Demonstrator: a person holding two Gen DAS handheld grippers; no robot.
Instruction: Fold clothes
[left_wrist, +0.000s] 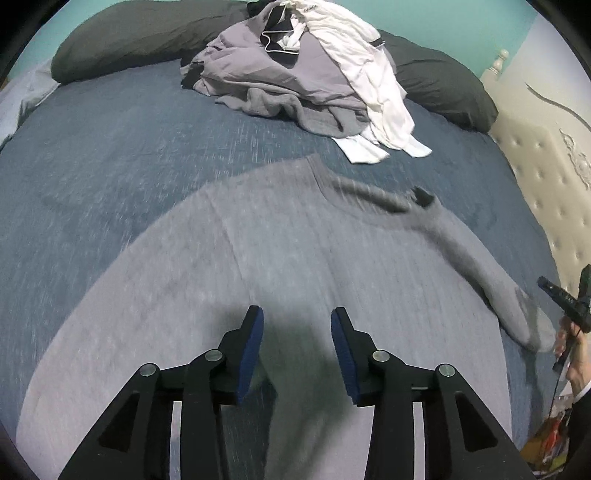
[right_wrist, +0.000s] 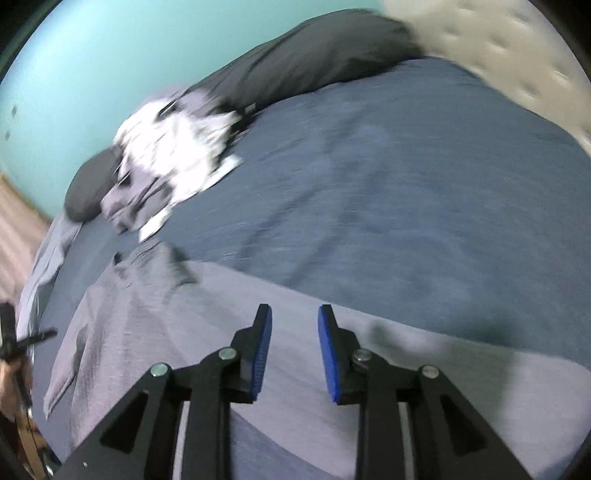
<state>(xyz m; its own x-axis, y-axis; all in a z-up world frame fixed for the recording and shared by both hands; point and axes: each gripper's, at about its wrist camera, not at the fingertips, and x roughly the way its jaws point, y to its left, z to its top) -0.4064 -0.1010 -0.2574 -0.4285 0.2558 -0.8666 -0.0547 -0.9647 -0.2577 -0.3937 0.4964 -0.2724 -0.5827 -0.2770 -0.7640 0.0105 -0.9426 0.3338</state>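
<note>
A grey knit sweater (left_wrist: 280, 251) lies spread flat on the blue bed cover (left_wrist: 110, 155), one sleeve reaching to the right. My left gripper (left_wrist: 297, 319) is open and empty, hovering over the sweater's lower part. In the right wrist view the sweater (right_wrist: 155, 314) lies under my right gripper (right_wrist: 294, 317), which is open and empty above the sweater's edge. The right gripper also shows at the right edge of the left wrist view (left_wrist: 569, 306).
A pile of grey, lilac and white clothes (left_wrist: 306, 74) sits at the far side of the bed, blurred in the right wrist view (right_wrist: 173, 155). Dark pillows (left_wrist: 140, 33) lie behind it. A cream tufted headboard (left_wrist: 546, 173) stands at the right.
</note>
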